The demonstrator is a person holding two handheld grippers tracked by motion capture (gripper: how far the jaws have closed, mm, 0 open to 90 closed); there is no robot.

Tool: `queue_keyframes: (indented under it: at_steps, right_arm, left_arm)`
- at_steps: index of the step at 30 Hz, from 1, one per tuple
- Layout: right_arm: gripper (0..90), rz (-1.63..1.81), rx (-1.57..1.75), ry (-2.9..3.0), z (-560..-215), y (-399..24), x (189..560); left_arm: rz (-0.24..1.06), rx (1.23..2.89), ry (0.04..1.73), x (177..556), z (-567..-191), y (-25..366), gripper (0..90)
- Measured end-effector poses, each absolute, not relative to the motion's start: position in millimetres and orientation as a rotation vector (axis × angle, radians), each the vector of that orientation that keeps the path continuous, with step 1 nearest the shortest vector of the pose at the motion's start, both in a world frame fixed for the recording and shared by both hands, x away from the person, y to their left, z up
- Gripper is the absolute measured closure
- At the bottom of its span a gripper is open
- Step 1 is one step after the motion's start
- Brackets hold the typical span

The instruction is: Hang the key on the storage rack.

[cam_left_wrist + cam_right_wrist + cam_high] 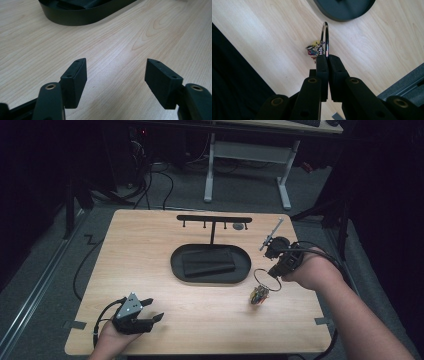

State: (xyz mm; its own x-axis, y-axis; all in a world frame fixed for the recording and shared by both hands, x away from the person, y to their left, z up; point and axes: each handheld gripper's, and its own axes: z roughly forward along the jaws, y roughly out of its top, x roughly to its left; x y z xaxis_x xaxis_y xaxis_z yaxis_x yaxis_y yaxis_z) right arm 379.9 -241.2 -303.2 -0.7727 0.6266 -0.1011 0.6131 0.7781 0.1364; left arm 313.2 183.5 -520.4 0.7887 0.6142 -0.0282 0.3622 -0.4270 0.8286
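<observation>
My right gripper (276,273) is shut on a thin silver key ring (265,280) at the right side of the table. In the right gripper view the ring (326,37) rises from between the closed pads, and a small multicoloured charm (313,50) hangs from it. From above, the charm (259,295) dangles just over the wood below the ring. A black T-shaped hook rack (214,220) stands on an oval black tray (175,265) mid-table. My left gripper (151,310) rests open near the front left edge, its jaws (116,82) apart over bare wood.
A flat black block (208,261) lies in the tray. The tray's rim (82,17) is ahead of my left gripper. A small dark tag (239,226) hangs on the rack's right end. Table edges run close to both hands; a white desk frame (245,165) stands behind.
</observation>
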Motion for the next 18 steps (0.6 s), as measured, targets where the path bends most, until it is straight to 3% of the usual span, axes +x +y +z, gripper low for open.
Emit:
queue_keyframes:
  at_steps: [18]
  right_arm:
    - [88.0,0.184,0.991,2.79,-286,-229,420]
  left_arm:
    - [0.369,2.063,0.753,304,-520,194,31.8]
